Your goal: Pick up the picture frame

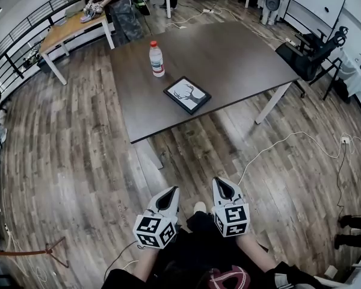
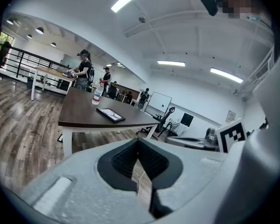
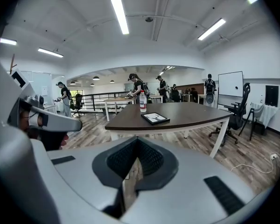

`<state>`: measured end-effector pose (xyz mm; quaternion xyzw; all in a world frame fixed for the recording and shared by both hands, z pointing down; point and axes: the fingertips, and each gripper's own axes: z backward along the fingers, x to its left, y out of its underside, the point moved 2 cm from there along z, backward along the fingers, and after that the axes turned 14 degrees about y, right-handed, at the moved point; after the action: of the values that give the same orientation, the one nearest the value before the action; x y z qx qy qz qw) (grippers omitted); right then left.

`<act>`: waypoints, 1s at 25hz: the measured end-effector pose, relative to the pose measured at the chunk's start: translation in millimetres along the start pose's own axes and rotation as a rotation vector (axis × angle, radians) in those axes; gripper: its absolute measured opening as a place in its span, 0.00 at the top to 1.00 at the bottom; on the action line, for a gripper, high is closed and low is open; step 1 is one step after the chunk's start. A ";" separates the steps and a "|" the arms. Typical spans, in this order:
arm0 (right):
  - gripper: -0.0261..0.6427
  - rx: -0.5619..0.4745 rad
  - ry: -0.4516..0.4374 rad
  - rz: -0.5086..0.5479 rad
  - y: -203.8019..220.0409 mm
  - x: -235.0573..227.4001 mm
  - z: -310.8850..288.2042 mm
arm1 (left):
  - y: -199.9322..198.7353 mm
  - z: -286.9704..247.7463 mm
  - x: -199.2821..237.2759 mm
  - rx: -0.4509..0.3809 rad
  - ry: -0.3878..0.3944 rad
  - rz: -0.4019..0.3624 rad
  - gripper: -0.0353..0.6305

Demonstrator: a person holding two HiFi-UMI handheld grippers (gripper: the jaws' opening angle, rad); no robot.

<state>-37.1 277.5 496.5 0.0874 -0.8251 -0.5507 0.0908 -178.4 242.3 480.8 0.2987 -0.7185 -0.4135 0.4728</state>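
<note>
A black picture frame (image 1: pixel 187 94) with a deer drawing lies flat on the dark brown table (image 1: pixel 240 59), near its front edge. It also shows small in the left gripper view, picture frame (image 2: pixel 110 115), and in the right gripper view, picture frame (image 3: pixel 155 118). My left gripper (image 1: pixel 171 191) and right gripper (image 1: pixel 221 182) hang side by side over the wooden floor, well short of the table. Both are shut and hold nothing. Each points toward the table.
A clear water bottle (image 1: pixel 157 59) with a red cap stands on the table behind the frame. A person (image 1: pixel 117 5) works at a light wooden table (image 1: pixel 66 32) at the back left. Office chairs (image 1: pixel 316 50) stand at the right. A white cable (image 1: pixel 289 140) runs over the floor.
</note>
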 end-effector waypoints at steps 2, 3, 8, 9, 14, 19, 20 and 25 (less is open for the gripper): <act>0.95 -0.005 -0.019 0.002 -5.4 -9.7 -12.2 | -3.2 -16.4 1.9 0.007 -0.018 -0.009 0.93; 0.95 -0.005 -0.026 0.005 -7.0 -15.3 -17.4 | -4.0 -24.8 1.9 0.012 -0.026 -0.012 0.93; 0.95 0.000 -0.063 0.023 -12.6 -38.5 -41.0 | -11.5 -62.9 3.3 0.007 -0.052 -0.012 0.93; 0.95 -0.002 -0.070 0.027 -13.8 -41.9 -44.7 | -12.9 -68.9 3.9 0.005 -0.058 -0.012 0.93; 0.95 -0.002 -0.087 0.033 -17.1 -57.8 -58.1 | -15.4 -90.4 0.5 -0.001 -0.070 -0.013 0.93; 0.95 -0.006 -0.100 0.029 -20.2 -60.1 -63.0 | -16.0 -99.4 1.8 0.010 -0.075 -0.005 0.93; 0.95 -0.008 -0.102 0.026 -20.8 -59.7 -63.6 | -16.6 -101.2 2.2 0.012 -0.075 -0.007 0.93; 0.95 0.008 -0.119 0.024 -16.9 -53.2 -67.8 | -13.9 -108.5 4.3 0.027 -0.064 -0.007 0.93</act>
<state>31.9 223.5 503.5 0.0451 -0.8323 -0.5503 0.0480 -79.0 198.2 493.4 0.2940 -0.7380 -0.4145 0.4439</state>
